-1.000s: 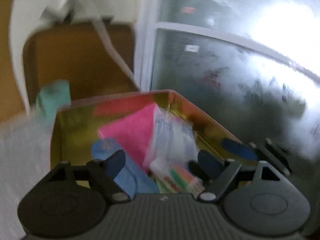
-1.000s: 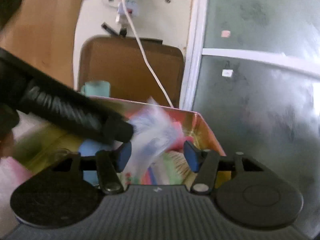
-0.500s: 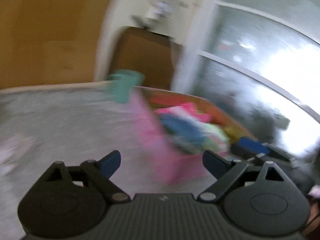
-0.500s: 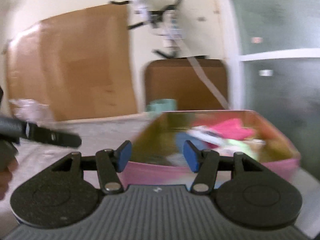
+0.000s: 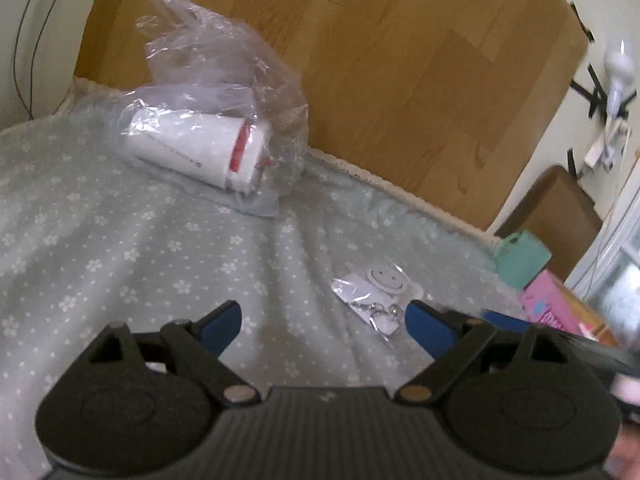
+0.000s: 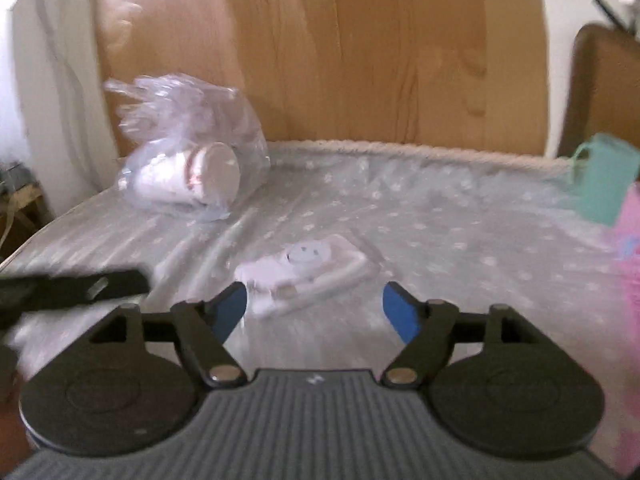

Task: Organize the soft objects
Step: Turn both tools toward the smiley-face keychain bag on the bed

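A small clear packet with a white smiley-face keychain [image 5: 378, 294] lies on the flowered bedsheet [image 5: 120, 248], just ahead of my left gripper [image 5: 324, 320], which is open and empty. The packet also shows in the right wrist view [image 6: 308, 270], just beyond my right gripper [image 6: 316, 308], also open and empty. A clear plastic bag holding a white cup [image 5: 200, 152] lies farther back left; the right wrist view shows it too [image 6: 188, 176]. The pink box [image 5: 560, 304] is at the far right edge.
A teal paper bag [image 5: 520, 258] stands beside the pink box; it also shows in the right wrist view [image 6: 604, 184]. A wooden headboard [image 5: 400, 60] backs the bed. A brown chair [image 5: 552, 216] stands at right. The left gripper's arm [image 6: 72, 288] crosses the right view's left.
Both grippers swung left, away from the pink box of soft things, and now face the bed with the keychain packet and the bagged cup. Both stay open and empty.
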Demonstrator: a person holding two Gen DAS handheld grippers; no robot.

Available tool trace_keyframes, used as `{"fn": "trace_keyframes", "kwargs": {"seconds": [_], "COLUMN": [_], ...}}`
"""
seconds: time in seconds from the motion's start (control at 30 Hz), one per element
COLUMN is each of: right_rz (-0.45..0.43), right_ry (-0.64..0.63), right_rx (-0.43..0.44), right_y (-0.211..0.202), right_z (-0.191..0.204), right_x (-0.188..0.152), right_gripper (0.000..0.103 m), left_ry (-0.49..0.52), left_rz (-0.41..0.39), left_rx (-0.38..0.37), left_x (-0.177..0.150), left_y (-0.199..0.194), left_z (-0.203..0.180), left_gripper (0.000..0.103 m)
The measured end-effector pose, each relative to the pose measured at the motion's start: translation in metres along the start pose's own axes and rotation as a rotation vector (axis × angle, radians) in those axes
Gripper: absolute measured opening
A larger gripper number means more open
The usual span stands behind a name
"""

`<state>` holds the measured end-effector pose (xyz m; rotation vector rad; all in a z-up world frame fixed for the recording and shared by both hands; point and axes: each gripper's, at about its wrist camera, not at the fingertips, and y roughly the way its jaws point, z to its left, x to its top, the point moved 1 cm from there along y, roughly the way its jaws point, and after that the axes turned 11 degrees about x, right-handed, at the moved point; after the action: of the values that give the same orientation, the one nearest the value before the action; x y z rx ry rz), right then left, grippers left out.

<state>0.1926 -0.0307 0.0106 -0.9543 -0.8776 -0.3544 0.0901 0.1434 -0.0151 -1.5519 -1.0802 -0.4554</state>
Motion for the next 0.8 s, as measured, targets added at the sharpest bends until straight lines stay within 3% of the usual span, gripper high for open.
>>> {"fn": "trace_keyframes", "kwargs": {"seconds": [0.17, 0.27, 0.33, 0.5, 0.6, 0.7, 0.8], "right_rz": [0.000, 0.133, 0.151, 0.257, 0.274, 0.224, 0.110], "right_ry": [0.064, -0.034, -0.080, -0.127, -0.178, -0.166, -0.150], "right_rx": [-0.068, -0.112, -0.076, 0.066, 0.105, 0.117, 0.050], "right_y": [0.054, 0.089, 0.088, 0.039, -0.019, -0.082, -0.142], "right_z": [0.004, 0.005, 0.001, -0.007, -0.002, 0.002, 0.005], "right_x": [0.024, 0.022, 0.019, 0.003, -0.030, -0.071, -0.104], "right_gripper": [0.082, 0.091, 0.090, 0.088, 0.088, 0.088, 0.088], "left_ry": [-0.052, -0.072, -0.090, -0.128, -0.105, -0.052, 0.034], "left_rz": [0.007, 0.021, 0.026, 0.037, 0.046, 0.067, 0.100], "left_rx": [0.000, -0.007, 0.001, 0.001, -0.024, -0.068, -0.159], "left_x": [0.005, 0.004, 0.004, 0.006, 0.005, 0.000, -0.009], "left_y": [-0.002, -0.001, 0.000, 0.000, -0.002, -0.002, -0.004], "left_z": [0.010, 0.013, 0.017, 0.024, 0.019, 0.008, -0.012], "left_gripper": [0.093, 0.093, 0.093, 0.093, 0.093, 0.094, 0.096]}}
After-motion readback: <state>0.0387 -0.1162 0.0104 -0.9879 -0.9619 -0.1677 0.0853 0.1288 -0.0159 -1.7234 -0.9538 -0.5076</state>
